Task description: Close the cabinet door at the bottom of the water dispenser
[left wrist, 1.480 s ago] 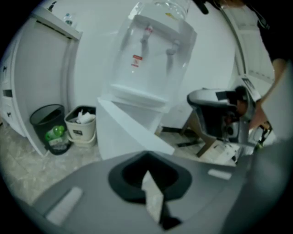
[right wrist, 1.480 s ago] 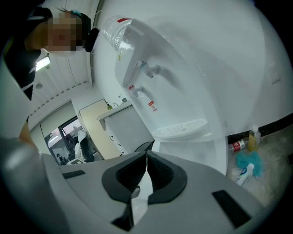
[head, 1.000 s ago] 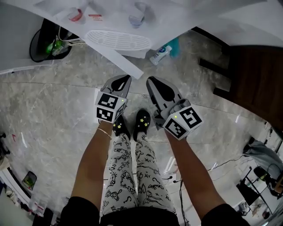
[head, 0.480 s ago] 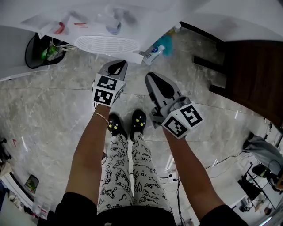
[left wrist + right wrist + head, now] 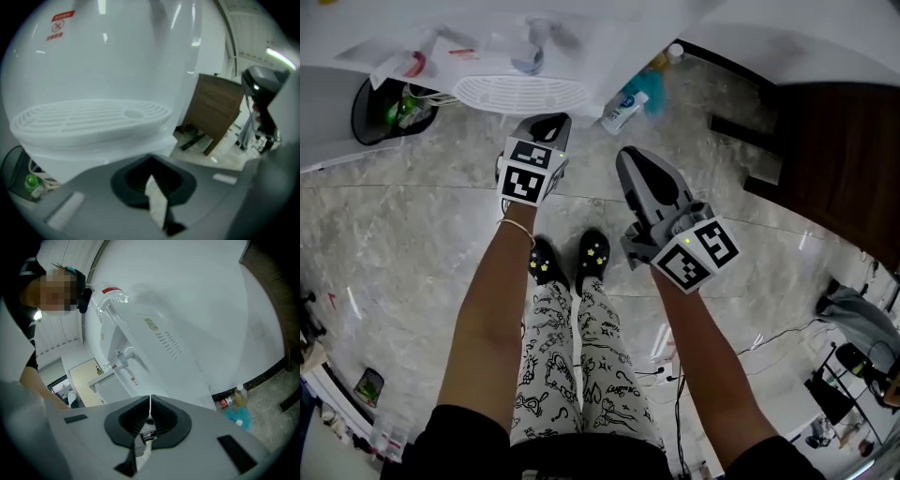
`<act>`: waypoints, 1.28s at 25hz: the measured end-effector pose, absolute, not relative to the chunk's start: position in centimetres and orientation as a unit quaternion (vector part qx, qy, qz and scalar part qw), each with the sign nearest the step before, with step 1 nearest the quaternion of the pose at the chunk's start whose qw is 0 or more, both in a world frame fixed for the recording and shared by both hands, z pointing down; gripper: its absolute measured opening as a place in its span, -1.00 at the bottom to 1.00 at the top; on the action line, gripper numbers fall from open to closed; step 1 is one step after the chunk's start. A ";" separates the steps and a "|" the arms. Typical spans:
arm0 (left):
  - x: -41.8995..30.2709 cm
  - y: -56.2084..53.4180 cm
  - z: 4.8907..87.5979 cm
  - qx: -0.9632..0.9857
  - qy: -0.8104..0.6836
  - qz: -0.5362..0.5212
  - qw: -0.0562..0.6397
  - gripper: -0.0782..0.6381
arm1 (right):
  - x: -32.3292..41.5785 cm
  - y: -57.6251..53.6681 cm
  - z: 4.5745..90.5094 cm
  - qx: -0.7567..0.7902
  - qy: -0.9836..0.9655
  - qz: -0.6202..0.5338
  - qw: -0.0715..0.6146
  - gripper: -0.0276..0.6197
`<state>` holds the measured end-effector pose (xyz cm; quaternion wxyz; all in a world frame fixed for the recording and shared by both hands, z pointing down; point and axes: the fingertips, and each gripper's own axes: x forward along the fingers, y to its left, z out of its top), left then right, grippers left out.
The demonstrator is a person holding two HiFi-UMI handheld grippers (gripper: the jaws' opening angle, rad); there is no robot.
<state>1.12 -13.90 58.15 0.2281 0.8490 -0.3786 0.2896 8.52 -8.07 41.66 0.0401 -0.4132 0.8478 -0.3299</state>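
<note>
The white water dispenser (image 5: 534,37) stands at the top of the head view, its ribbed drip tray (image 5: 520,92) jutting toward me. The cabinet door below it is hidden under the tray in that view. My left gripper (image 5: 546,122) is shut on nothing, its tip right under the tray's front edge. In the left gripper view the drip tray (image 5: 89,117) fills the frame just above the left gripper (image 5: 149,165), with a white front face (image 5: 117,152) below it. My right gripper (image 5: 633,155) is shut and empty, held right of the dispenser and apart from it. It sees the dispenser's side (image 5: 159,338).
A black bin (image 5: 389,108) sits left of the dispenser. Bottles (image 5: 628,108) and a teal cloth (image 5: 656,89) lie by its right side. A dark wooden cabinet (image 5: 834,159) stands at the right. My feet (image 5: 572,258) are on the marble floor.
The white door edge that stuck out toward me a second ago has swung in and no longer shows. My left gripper moved forward to the dispenser's front. The right gripper barely shifted.
</note>
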 end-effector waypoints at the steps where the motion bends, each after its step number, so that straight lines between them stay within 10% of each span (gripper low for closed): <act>1: 1.2 -14.1 58.1 0.850 -0.378 0.287 0.229 -0.79 | 8.5 -8.2 41.4 -0.410 0.849 -0.330 0.047 -0.86; 32: -3.9 -3.8 51.0 0.839 -0.409 0.193 0.304 -0.79 | 5.8 -4.3 42.4 -0.347 0.882 -0.316 -0.039 -0.86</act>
